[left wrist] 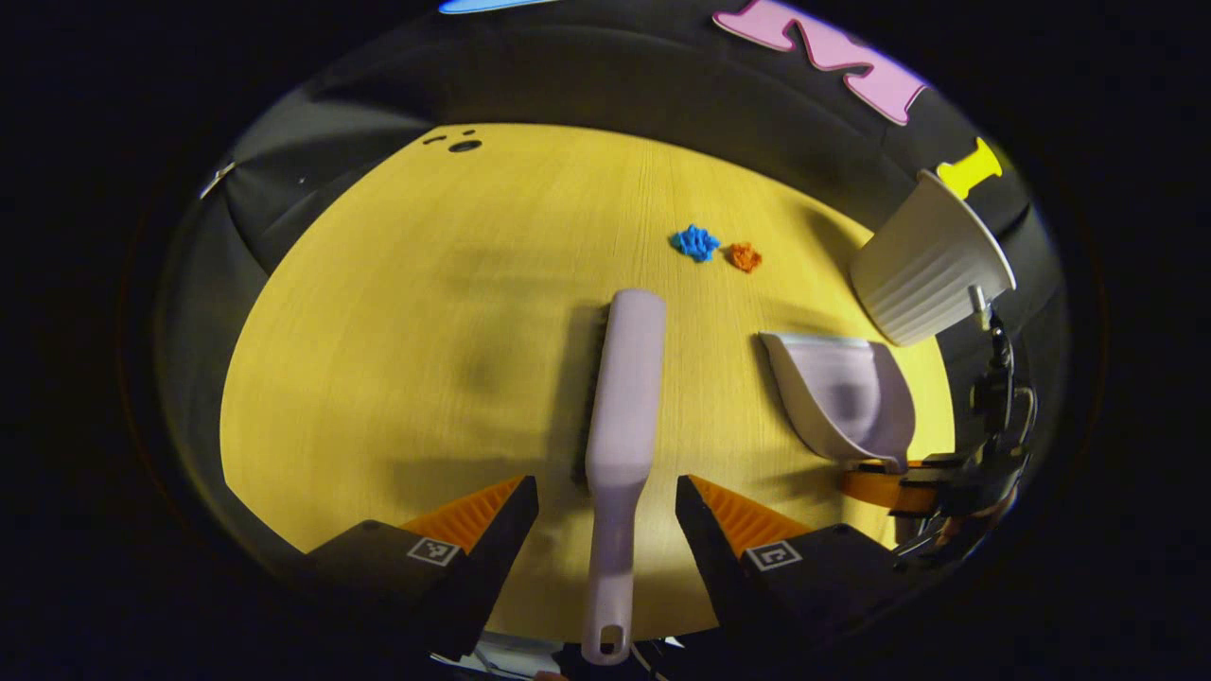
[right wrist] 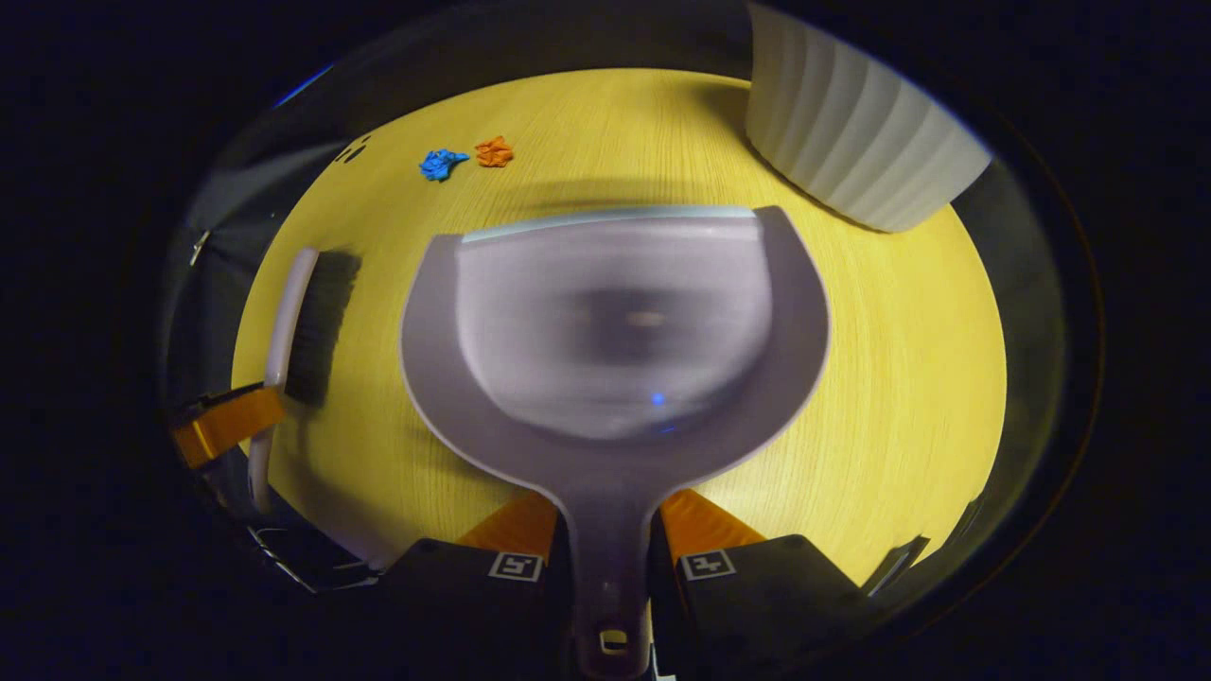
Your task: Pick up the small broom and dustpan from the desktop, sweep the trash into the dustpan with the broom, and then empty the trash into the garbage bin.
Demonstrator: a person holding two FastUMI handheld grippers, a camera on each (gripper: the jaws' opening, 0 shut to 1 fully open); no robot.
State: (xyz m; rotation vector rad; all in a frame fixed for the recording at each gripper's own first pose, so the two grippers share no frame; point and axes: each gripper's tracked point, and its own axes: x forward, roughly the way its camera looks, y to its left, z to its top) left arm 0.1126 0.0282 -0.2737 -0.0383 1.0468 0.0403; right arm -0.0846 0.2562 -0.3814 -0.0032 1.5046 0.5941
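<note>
A pale lilac broom (left wrist: 624, 378) lies on the yellow wooden desktop (left wrist: 426, 331), bristles on its left side. Its handle runs between the fingers of my left gripper (left wrist: 605, 511), which is open with a gap on both sides of the handle. My right gripper (right wrist: 605, 530) is shut on the handle of the lilac dustpan (right wrist: 615, 322). The pan's open lip faces away from me. In the left gripper view the dustpan (left wrist: 847, 397) sits to the broom's right. Two bits of trash, one blue (left wrist: 696, 242) and one orange (left wrist: 744, 256), lie farther off on the desk.
A white ribbed garbage bin (left wrist: 932, 265) stands at the desk's far right, just beyond the dustpan; it looms close in the right gripper view as the bin (right wrist: 851, 132). Small dark holes (left wrist: 464, 145) mark the desk's far left edge.
</note>
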